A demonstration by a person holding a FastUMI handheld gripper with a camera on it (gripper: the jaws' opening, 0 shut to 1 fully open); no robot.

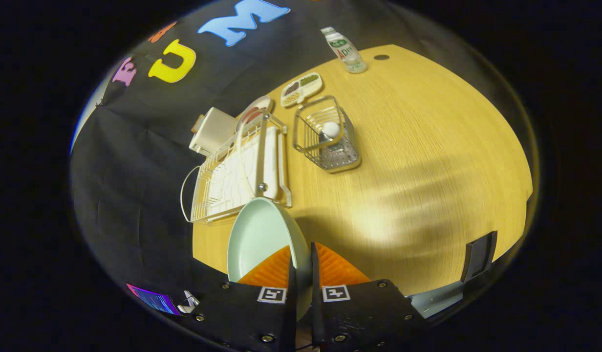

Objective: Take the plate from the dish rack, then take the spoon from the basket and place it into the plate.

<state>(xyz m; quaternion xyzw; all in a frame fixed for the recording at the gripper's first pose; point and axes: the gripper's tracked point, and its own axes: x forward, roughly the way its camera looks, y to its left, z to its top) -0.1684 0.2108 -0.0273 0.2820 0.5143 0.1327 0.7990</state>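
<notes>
While the gripper [301,266] holds the pale green plate [259,239] by its rim between narrow jaws, clear of the dish rack [232,176] and above the tabletop [418,146], the spoon [330,130] stands untaken in the basket [325,134] beside the dish rack.

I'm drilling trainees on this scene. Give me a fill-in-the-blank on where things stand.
1. The gripper is shut on the ____.
2. The spoon stands in the ____.
3. The plate is held just in front of the ____.
4. The bottle stands ____ the basket.

Missing words: plate; basket; rack; beyond
</notes>
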